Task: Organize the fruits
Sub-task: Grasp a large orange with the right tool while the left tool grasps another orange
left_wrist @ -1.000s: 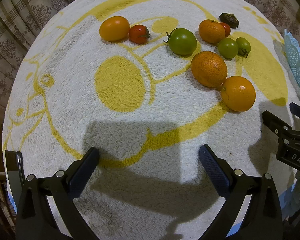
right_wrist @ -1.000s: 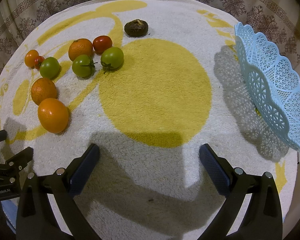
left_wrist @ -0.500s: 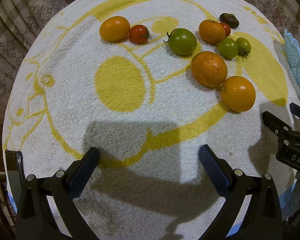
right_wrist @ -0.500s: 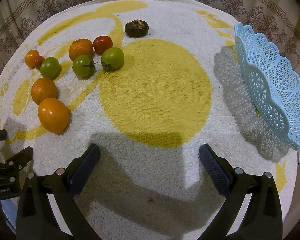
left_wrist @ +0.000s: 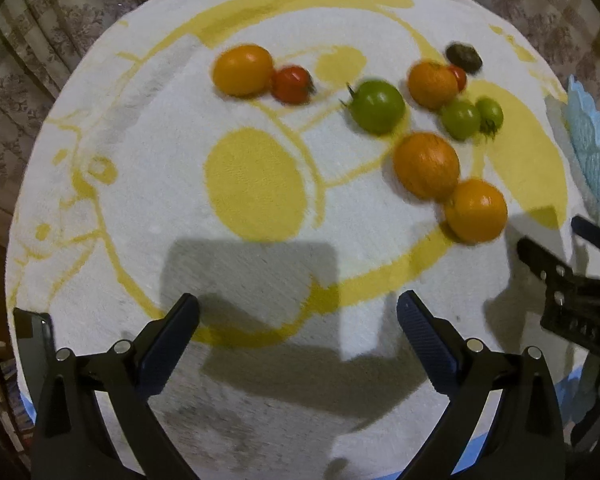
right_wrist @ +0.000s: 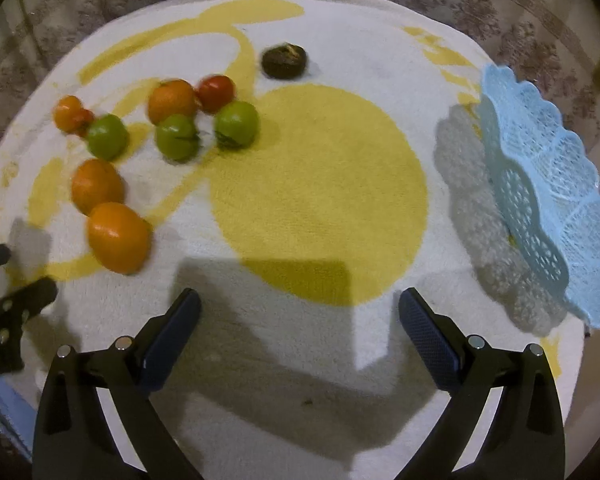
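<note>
Several fruits lie on a white and yellow towel: oranges (left_wrist: 475, 211) (left_wrist: 426, 165), green tomatoes (left_wrist: 377, 106) (right_wrist: 236, 124), red tomatoes (left_wrist: 291, 84) (right_wrist: 215, 93) and a dark brown fruit (right_wrist: 284, 61). A light blue lattice basket (right_wrist: 548, 208) stands at the right edge. My left gripper (left_wrist: 298, 328) is open and empty, well short of the fruits. My right gripper (right_wrist: 300, 326) is open and empty over the yellow circle, between fruits and basket. It also shows at the right in the left wrist view (left_wrist: 572, 288).
The towel (right_wrist: 340, 40) covers a round table whose patterned cloth hangs past its edge. The basket rim also shows in the left wrist view (left_wrist: 592, 144). The left gripper's body shows at the left edge of the right wrist view (right_wrist: 4, 320).
Both views are now motion-blurred and both grippers have shifted slightly; the fruits sit a little lower in both views. Nothing was taken hold of.
</note>
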A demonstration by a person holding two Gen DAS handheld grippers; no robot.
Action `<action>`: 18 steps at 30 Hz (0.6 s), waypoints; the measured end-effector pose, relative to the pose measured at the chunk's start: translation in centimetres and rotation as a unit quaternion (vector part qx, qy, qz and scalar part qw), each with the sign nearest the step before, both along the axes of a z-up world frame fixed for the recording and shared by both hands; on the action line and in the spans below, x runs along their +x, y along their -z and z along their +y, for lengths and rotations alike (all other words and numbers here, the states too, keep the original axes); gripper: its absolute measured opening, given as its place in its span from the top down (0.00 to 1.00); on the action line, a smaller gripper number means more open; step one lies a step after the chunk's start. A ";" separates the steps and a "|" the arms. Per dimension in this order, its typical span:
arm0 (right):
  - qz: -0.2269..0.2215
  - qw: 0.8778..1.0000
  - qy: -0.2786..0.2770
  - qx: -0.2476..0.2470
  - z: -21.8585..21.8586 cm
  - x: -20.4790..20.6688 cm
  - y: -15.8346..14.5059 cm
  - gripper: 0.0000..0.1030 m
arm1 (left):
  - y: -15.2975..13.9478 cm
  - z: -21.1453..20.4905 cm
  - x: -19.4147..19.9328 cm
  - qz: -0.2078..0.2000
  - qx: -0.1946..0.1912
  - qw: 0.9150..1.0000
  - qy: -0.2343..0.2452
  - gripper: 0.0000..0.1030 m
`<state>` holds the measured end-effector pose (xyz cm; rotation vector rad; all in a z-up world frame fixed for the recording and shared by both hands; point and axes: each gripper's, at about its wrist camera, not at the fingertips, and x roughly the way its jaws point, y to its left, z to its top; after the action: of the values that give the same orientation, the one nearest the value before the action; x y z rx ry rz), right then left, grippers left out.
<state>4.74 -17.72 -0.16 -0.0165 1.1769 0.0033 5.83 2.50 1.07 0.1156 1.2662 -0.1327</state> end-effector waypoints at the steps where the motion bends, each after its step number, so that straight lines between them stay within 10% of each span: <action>1: 0.001 1.000 -0.003 0.007 0.1 0.1 -0.2 0.03 | -0.4 0.5 0.4 -0.003 -0.004 1.000 -0.006 0.05; 18: 0.020 0.991 -0.099 0.093 6.4 2.8 -1.7 0.31 | -3.1 4.5 9.6 -0.043 -0.014 0.999 -0.014 0.22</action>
<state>7.51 -11.34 1.49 0.0309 1.2067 0.2900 15.39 6.96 4.18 0.0797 1.1800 -0.1204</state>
